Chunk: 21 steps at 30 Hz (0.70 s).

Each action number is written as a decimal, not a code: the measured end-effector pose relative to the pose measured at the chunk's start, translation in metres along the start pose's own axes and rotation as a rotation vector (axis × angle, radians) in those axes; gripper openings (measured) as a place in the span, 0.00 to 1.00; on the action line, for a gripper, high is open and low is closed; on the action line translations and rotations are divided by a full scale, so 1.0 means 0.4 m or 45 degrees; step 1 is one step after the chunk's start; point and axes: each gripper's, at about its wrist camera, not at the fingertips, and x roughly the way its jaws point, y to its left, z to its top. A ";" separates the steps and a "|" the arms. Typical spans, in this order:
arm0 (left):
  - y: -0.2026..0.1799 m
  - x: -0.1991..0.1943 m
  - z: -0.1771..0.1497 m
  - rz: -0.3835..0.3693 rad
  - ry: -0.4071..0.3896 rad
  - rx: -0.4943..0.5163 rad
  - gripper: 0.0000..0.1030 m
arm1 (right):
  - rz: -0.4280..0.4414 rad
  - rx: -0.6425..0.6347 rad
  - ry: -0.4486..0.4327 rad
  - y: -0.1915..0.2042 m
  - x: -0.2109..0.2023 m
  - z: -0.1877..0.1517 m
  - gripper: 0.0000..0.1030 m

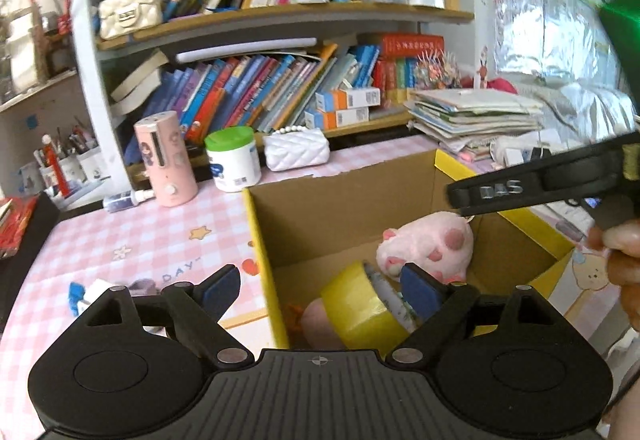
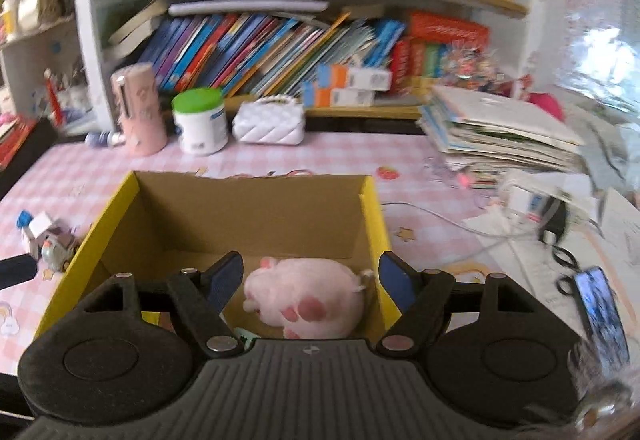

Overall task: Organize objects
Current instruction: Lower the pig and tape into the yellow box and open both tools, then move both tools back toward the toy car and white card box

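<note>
An open cardboard box with yellow outer sides (image 1: 264, 240) (image 2: 372, 208) stands on the pink checked desk. Inside lie a pink plush toy (image 1: 432, 244) (image 2: 308, 296) and a yellow tape roll (image 1: 360, 308). My left gripper (image 1: 320, 290) is open and empty, hovering over the box's left wall. My right gripper (image 2: 310, 280) is open and empty above the plush; its black arm shows in the left wrist view (image 1: 540, 184). A small toy with blue and white parts (image 2: 44, 236) (image 1: 92, 290) lies on the desk left of the box.
A pink cylinder (image 1: 166, 158), a green-lidded white tub (image 1: 234, 158) and a white quilted purse (image 1: 296, 148) stand behind the box before the bookshelf. A stack of papers (image 2: 496, 128), cables and a phone (image 2: 600, 308) lie to the right.
</note>
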 end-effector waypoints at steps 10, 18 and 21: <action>0.066 -0.119 -0.058 0.010 -0.049 -0.086 0.92 | -0.212 0.145 -0.117 -0.008 -0.205 -0.121 0.74; 0.135 -0.201 -0.132 0.040 0.023 -0.158 0.92 | -0.211 0.190 0.016 0.077 -0.279 -0.242 0.74; 0.166 -0.234 -0.161 0.058 0.044 -0.185 0.92 | -0.167 0.164 0.065 0.141 -0.295 -0.282 0.74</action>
